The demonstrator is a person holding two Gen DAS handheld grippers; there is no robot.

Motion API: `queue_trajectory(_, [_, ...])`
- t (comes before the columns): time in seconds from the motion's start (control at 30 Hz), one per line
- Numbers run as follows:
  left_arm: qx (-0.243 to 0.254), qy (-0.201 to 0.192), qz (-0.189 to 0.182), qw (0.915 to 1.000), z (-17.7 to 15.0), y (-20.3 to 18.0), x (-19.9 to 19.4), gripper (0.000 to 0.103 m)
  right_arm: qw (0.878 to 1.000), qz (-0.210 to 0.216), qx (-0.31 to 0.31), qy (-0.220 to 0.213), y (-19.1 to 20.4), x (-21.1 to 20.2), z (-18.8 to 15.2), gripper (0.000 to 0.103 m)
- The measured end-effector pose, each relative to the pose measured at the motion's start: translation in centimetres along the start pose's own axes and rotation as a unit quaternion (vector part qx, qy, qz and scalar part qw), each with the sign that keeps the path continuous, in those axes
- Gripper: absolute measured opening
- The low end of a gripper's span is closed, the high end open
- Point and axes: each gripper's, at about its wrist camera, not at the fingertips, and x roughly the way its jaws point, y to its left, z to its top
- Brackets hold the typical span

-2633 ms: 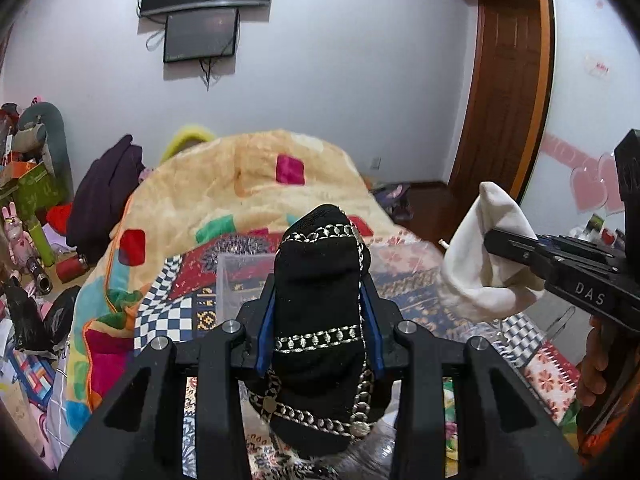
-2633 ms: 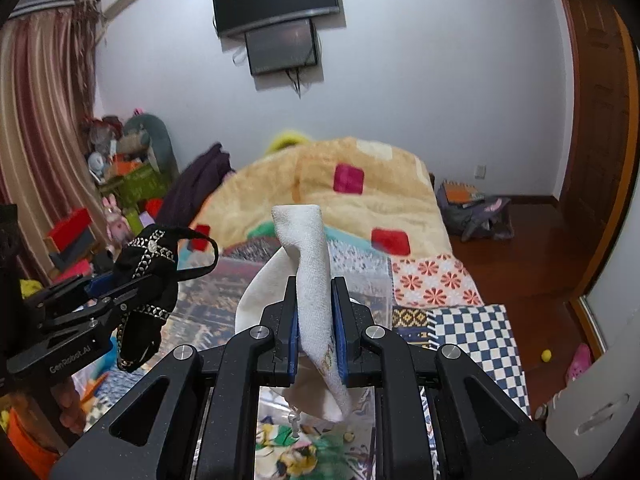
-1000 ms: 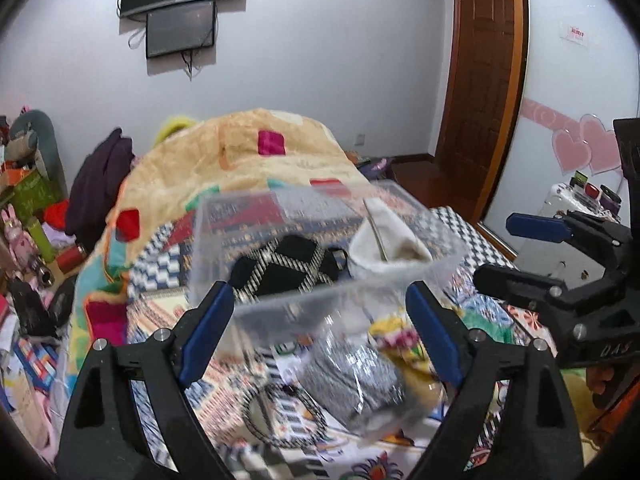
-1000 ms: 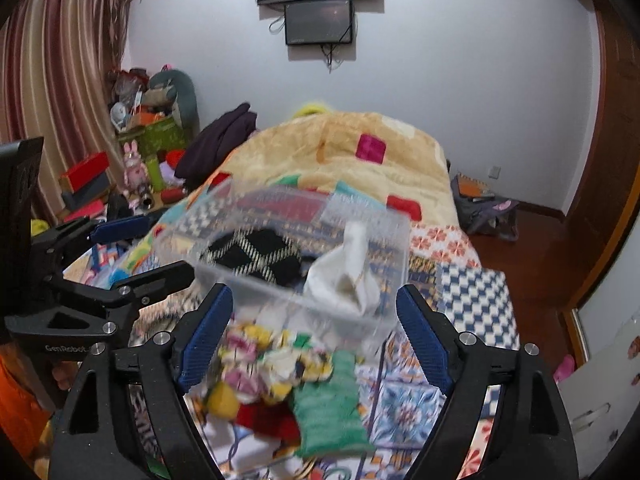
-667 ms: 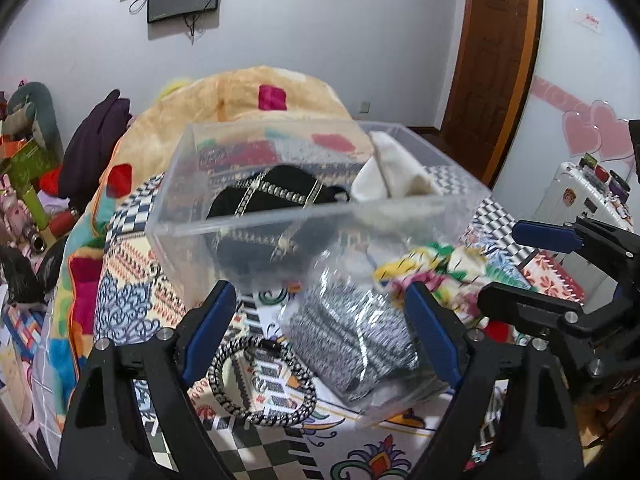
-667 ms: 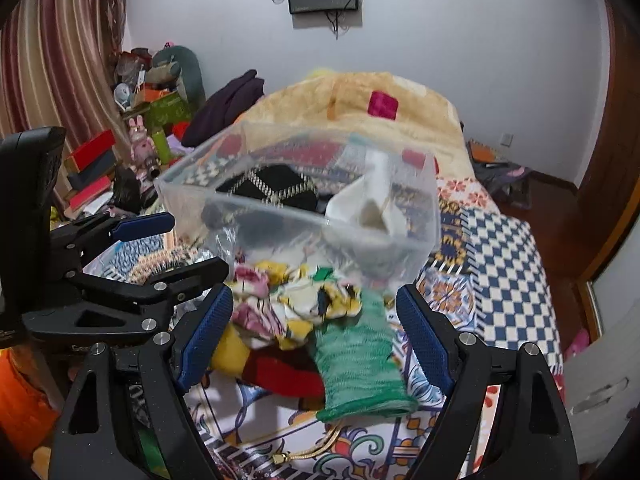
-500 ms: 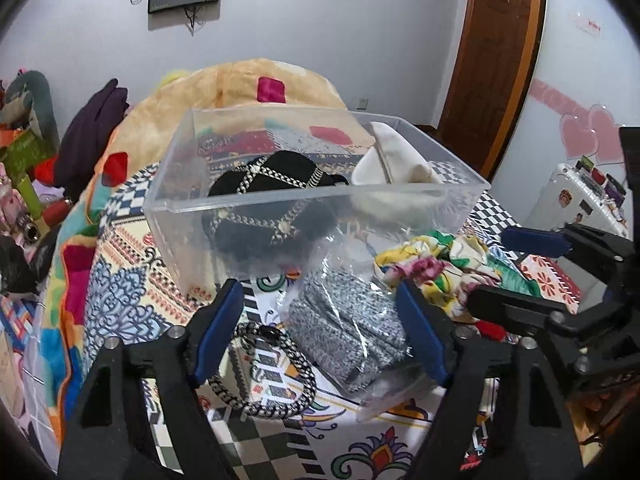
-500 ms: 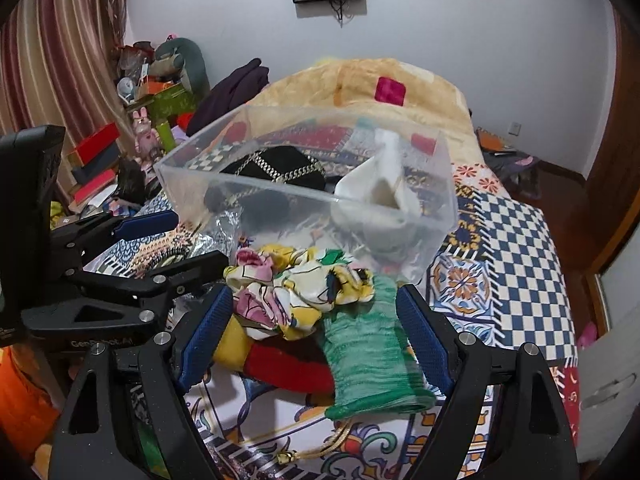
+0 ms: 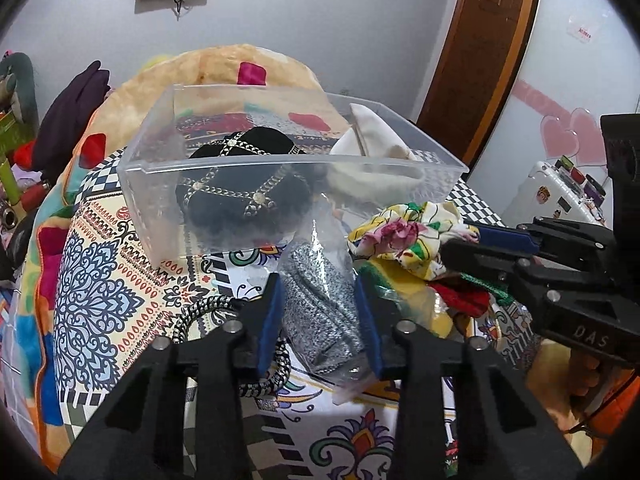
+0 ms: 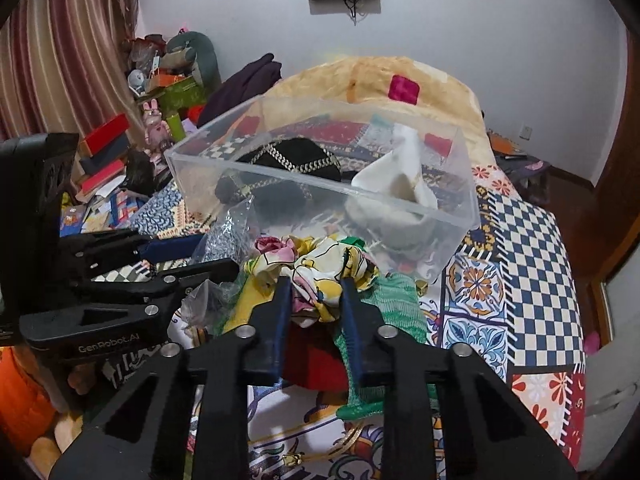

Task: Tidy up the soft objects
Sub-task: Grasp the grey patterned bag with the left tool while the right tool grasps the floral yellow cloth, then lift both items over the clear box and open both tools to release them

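A clear plastic bin [image 9: 160, 216] [image 10: 460, 216] stands on the bed and holds a black chain-trimmed item [image 9: 244, 184] [image 10: 296, 160] and a cream cloth [image 9: 372, 148] [image 10: 404, 176]. In front of it, my left gripper [image 9: 318, 316] has its jaws closed in around a grey knit item in a clear bag [image 9: 324, 304]. My right gripper [image 10: 314, 304] has its jaws closed in around a floral yellow-pink cloth [image 10: 316, 268] [image 9: 404, 236]. A green knit piece [image 10: 384, 320] and a red cloth [image 10: 316, 364] lie under it.
A black-and-white braided ring [image 9: 192, 316] lies left of the bagged item. The patterned bedspread [image 10: 520, 264] covers the bed, with an orange blanket [image 9: 240, 64] behind the bin. Clutter fills the left side of the room [image 10: 160, 92]. A wooden door [image 9: 488, 40] is far right.
Both grippers let go of the black item and the cream cloth, which now lie in the bin. Both then came down and narrowed around the bagged knit and the floral cloth.
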Motion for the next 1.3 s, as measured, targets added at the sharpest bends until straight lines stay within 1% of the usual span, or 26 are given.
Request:
queue_trajectory(0.07, [-0.001, -0.002, -0.004, 1.0000, 0.0, 0.1, -0.3, 0.024, 1.000, 0.000, -0.003, -0.008, 0.1, -0.4, 0.1, 0.019])
queue_trajectory(0.17, [0.002, -0.006, -0.004, 1.0000, 0.1, 0.0, -0.9, 0.017, 1.000, 0.000, -0.005, -0.019, 0.3, -1.1, 0.4, 0.017])
queue_trajectory(0.27, [0.006, -0.013, -0.002, 0.9999, 0.2, -0.3, -1.5, 0.014, 0.999, 0.002, -0.002, -0.032, 0.3, -1.7, 0.8, 0.016])
queue_trajectory(0.53, [0.007, -0.049, -0.010, 0.9987, 1.4, -0.6, -4.3, 0.013, 0.998, 0.005, 0.005, -0.066, 0.0, -3.5, 2.1, 0.015])
queue_trajectory(0.87, [0.021, -0.120, 0.005, 0.9926, 5.0, -0.9, -8.2, 0.013, 0.993, -0.010, 0.004, -0.118, -0.1, -5.5, 5.2, 0.015])
queue_trajectory(1.1, [0.014, -0.153, 0.021, 0.9879, 8.1, 0.0, -9.1, 0.013, 0.990, -0.021, -0.002, -0.143, 0.1, -5.4, 7.7, 0.015])
queue_trajectory(1.2, [0.017, -0.161, 0.036, 0.9861, 9.1, 0.3, -9.0, 0.013, 0.989, -0.025, 0.000, -0.146, 0.1, -4.8, 8.6, 0.015])
queue_trajectory(1.3, [0.016, -0.161, 0.048, 0.9857, 10.0, 0.6, -8.3, 0.013, 0.989, -0.026, 0.001, -0.145, 0.1, -4.0, 9.2, 0.015])
